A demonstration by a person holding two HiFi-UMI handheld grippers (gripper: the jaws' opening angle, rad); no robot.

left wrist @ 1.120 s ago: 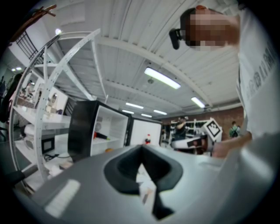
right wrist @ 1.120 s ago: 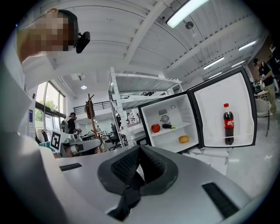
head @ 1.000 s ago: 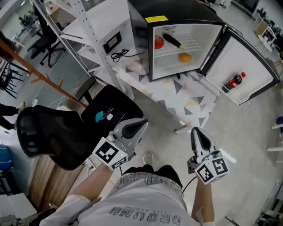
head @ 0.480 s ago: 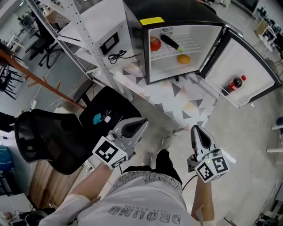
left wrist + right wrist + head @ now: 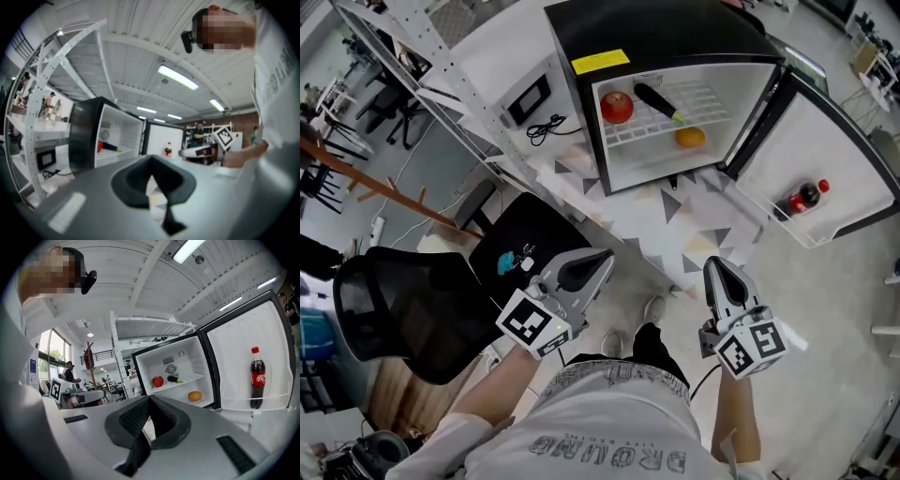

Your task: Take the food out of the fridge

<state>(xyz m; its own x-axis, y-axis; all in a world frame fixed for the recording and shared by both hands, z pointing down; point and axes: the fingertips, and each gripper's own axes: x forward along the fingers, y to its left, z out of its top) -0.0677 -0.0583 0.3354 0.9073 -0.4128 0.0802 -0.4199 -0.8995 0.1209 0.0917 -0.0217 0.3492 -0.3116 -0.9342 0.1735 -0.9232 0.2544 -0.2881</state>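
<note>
Fridge (image 5: 656,28) apple (image 5: 617,107) well beyond right tool (image 5: 713,266)

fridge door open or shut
Open: the door stands swung wide to the right, with the apple and orange visible inside.

Black office chair (image 5: 412,305), perhaps a cable (image 5: 546,127)

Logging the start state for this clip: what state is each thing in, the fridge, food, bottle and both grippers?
Fridge: door swung wide open.
Apple: on the upper shelf, untouched.
Eggplant: lying on the upper shelf.
Orange: on the lower level.
Cola bottle: upright in the door shelf.
Left gripper: shut, empty.
Right gripper: shut, empty.
</note>
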